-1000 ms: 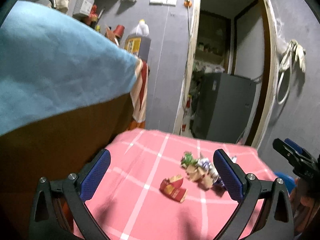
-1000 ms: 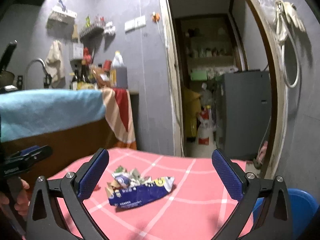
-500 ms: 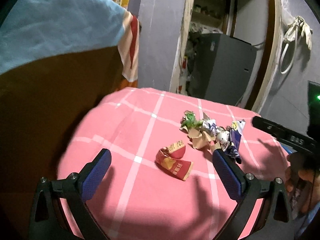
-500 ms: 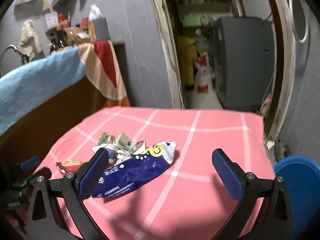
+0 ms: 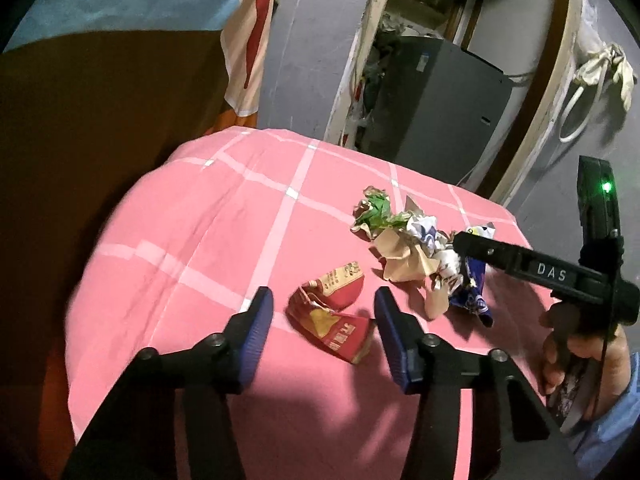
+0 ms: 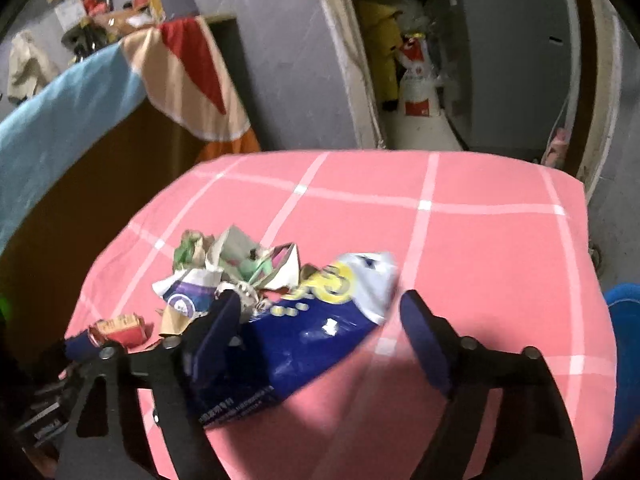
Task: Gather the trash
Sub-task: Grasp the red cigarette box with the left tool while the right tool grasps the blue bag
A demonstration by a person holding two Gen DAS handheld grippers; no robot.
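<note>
A crumpled red carton (image 5: 332, 316) lies on the pink checked tablecloth (image 5: 200, 240). My left gripper (image 5: 322, 296) straddles it; its jaws are closing and the pads stand clear of the carton on both sides. A blue snack bag (image 6: 312, 340) lies between the jaws of my right gripper (image 6: 318, 304), which are also closing. The left finger overlaps the bag's edge and the right finger is apart from it. A pile of crumpled wrappers (image 6: 240, 264) sits just behind the bag, and it also shows as the pile (image 5: 400, 248) in the left wrist view.
A blue bin (image 6: 624, 320) stands off the table's right edge. A brown counter draped in blue cloth (image 5: 100, 0) rises on the left. Behind the table are a doorway and a grey appliance (image 5: 440, 92). A hand (image 5: 576, 344) holds the right gripper's handle.
Both grippers tipped down and moved in over the trash. The left jaws narrowed around the red carton and the right jaws narrowed around the blue bag.
</note>
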